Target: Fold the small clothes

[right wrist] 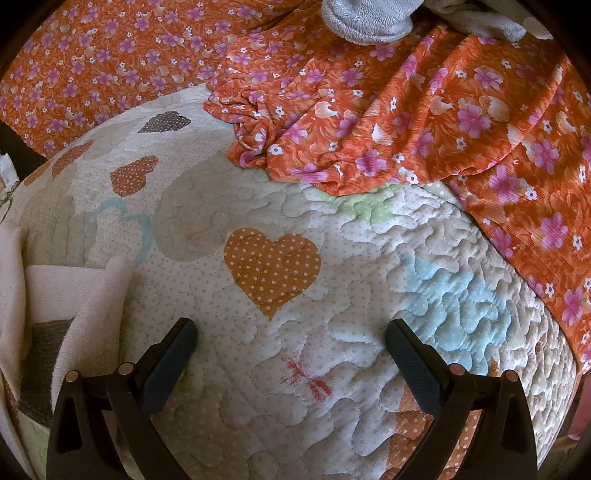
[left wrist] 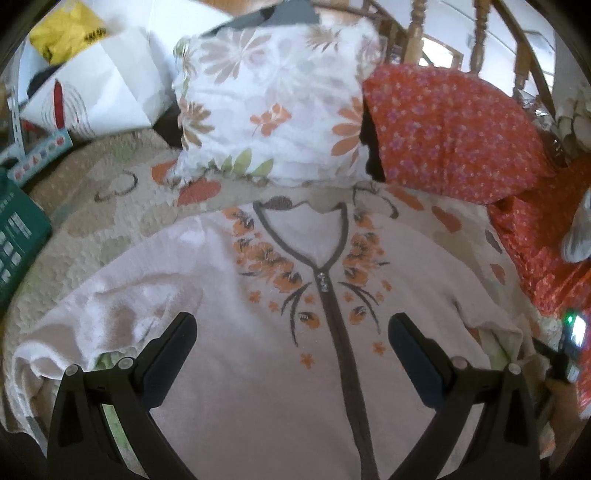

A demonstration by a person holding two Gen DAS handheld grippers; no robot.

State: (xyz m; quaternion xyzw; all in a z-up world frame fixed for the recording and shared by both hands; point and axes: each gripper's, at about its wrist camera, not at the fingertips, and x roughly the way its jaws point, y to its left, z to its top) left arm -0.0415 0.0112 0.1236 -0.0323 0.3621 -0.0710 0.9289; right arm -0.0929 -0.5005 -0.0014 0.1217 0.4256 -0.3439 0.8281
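Note:
A pale pink top with orange flower print and a brown front placket lies face up on the quilted bedspread, neckline toward the pillows. Its left sleeve is bunched. My left gripper hovers open over the chest of the top, nothing between its fingers. In the right wrist view my right gripper is open above bare quilt, just below an orange polka-dot heart patch. A sleeve or edge of the pink top shows at the left, beside the right gripper's left finger.
A white floral pillow and an orange floral pillow lie beyond the neckline. Rumpled orange floral fabric covers the quilt's far right, with grey fleece on it. A white bag and green box sit at the left.

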